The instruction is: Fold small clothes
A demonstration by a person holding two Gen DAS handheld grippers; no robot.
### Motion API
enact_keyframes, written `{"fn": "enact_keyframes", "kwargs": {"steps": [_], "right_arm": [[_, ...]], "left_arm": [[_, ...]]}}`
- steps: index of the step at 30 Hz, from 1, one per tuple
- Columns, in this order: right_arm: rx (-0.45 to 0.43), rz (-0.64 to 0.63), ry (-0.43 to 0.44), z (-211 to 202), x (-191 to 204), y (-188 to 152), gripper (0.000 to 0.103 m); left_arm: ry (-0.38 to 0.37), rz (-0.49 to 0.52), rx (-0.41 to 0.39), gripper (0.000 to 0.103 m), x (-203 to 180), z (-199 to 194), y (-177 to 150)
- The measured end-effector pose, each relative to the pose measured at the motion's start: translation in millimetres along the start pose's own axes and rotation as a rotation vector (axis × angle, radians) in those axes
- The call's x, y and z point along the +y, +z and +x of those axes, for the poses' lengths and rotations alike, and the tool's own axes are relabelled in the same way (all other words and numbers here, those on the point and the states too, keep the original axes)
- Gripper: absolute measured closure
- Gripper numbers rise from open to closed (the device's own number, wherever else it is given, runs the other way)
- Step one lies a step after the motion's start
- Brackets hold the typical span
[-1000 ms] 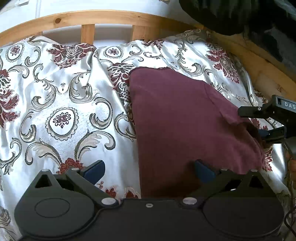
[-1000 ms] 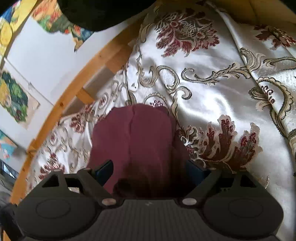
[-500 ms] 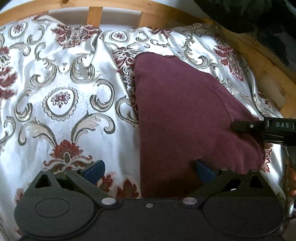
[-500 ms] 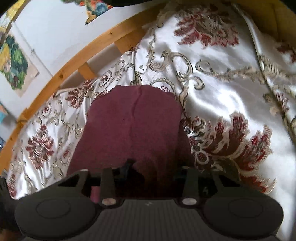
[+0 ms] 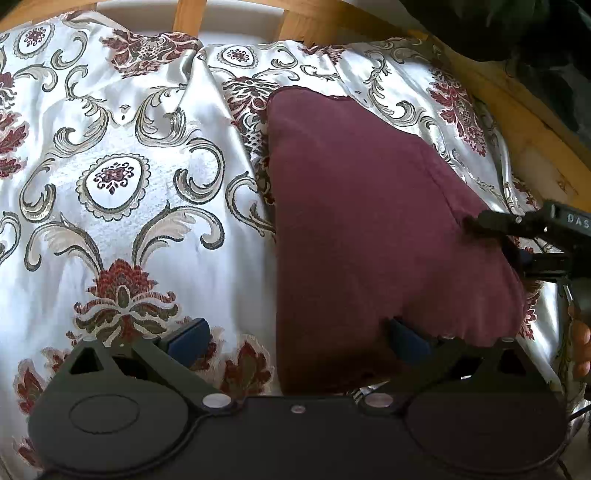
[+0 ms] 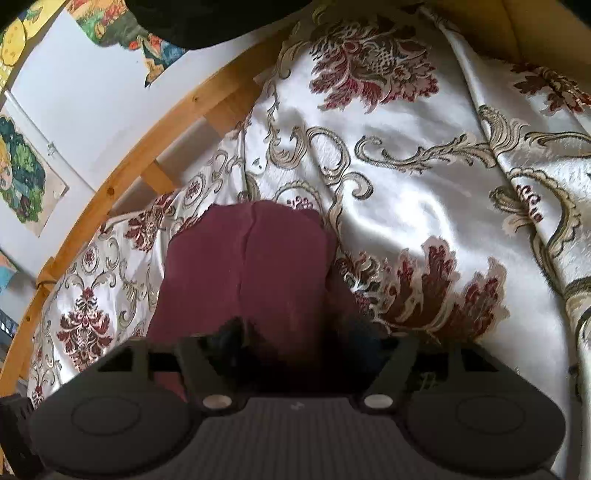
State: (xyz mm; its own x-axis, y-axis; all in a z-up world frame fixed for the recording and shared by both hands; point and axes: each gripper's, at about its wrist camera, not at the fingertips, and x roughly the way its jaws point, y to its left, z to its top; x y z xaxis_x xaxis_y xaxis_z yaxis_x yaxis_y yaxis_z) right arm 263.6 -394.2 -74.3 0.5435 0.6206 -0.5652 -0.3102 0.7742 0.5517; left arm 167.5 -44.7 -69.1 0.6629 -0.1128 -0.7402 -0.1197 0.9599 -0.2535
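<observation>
A maroon cloth lies on a white satin bedspread with dark red and gold ornaments. My left gripper is open at the cloth's near edge; its right finger lies on the cloth, its left finger over the bedspread. My right gripper is partly closed over the cloth's near edge, which is bunched between its fingers. It also shows in the left wrist view at the cloth's right corner.
A wooden bed rail runs along the far side, and also shows in the right wrist view. Pictures hang on the white wall. A dark garment hangs at the top right.
My right gripper closed on the cloth's right edge, then opened partway, and the view pulled back a little. The left gripper stayed open and shifted slightly along the near edge.
</observation>
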Motion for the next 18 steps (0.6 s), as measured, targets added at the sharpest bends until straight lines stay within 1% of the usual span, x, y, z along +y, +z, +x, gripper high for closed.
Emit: {"fn": "enact_keyframes", "kwargs": {"steps": [1,2,6,10,12,14,16,18], "right_arm": [[-0.001,0.003,-0.008,1.0,-1.2,0.2,0.017],[0.002,0.01,-0.013,2.7,-2.9,0.0,0.015],[0.04,0.066,0.003,16.0,-12.3,-4.6,0.013],[0.036,0.081,0.003,20.5,-14.7,-7.4,0.014],[0.03,0.079,0.002,19.9,-12.9,-8.5,0.02],[0.032,0.072,0.018,19.8,-10.2,-9.5,0.034],[0.036,0.072,0.03,20.6,-7.8,-10.8,0.041],[0.032,0.042,0.017,21.2,-1.8,-12.0,0.047]], "left_arm": [[0.0,-0.001,0.001,0.001,0.1,0.2,0.0],[0.0,-0.003,0.001,0.001,0.1,0.3,0.0],[0.001,-0.007,0.004,0.001,0.2,0.9,0.3],[0.001,-0.007,0.003,0.001,0.4,1.0,0.2],[0.001,-0.007,0.003,0.001,0.3,1.0,0.2],[0.001,-0.007,0.003,0.001,0.4,0.9,0.3],[0.001,-0.006,0.003,0.001,0.3,1.0,0.4],[0.0,-0.007,0.003,0.001,0.5,1.0,0.1]]}}
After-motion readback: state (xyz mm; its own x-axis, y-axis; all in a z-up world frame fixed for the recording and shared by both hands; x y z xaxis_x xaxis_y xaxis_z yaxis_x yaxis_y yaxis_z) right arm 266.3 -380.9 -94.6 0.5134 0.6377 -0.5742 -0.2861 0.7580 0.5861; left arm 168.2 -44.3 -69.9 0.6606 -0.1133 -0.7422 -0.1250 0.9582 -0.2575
